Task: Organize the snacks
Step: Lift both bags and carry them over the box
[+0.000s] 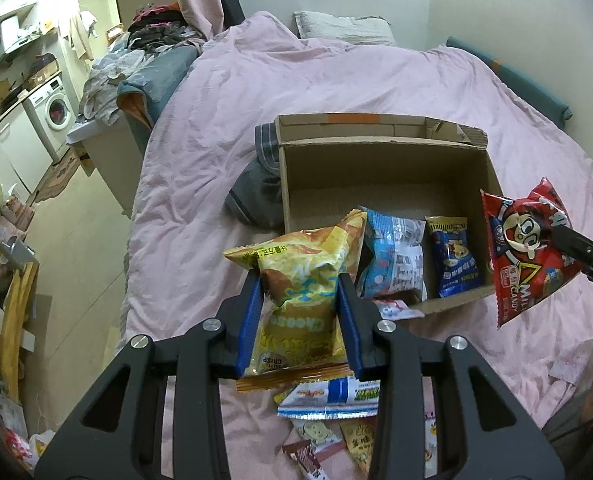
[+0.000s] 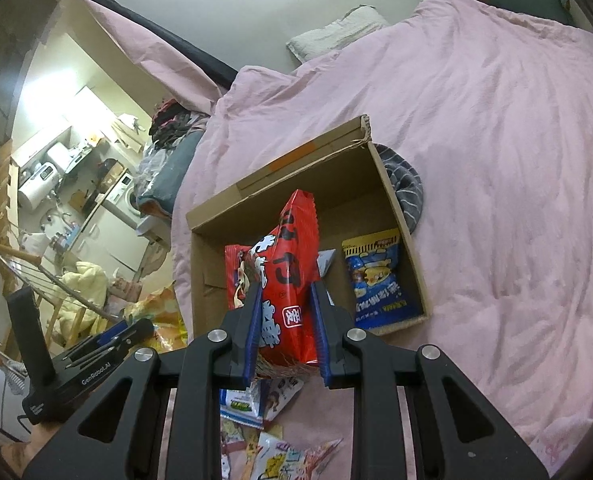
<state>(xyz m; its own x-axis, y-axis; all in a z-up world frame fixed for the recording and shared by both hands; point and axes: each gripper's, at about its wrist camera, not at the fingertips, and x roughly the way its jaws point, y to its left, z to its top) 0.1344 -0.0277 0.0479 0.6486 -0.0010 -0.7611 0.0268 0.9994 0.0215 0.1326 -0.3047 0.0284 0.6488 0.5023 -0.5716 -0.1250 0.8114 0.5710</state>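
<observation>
Yellow crinkled-foil chip bag (image 1: pixel 300 292) sits clamped between the blue pads of your left gripper (image 1: pixel 301 312), held above the near edge of the open brown cardboard box (image 1: pixel 388 176) on the pink quilt (image 1: pixel 256 100). A light-blue packet (image 1: pixel 396 256) and a dark-blue packet (image 1: pixel 454 260) already lie inside. From the right wrist, your right gripper (image 2: pixel 286 320) has its fingers closed on the red glossy candy bag (image 2: pixel 292 256), above the box. Risk: puffy, slippery foil may slide from either grip, or both bags may collide over the box and drop among the loose snack packets (image 2: pixel 256 432) below.
</observation>
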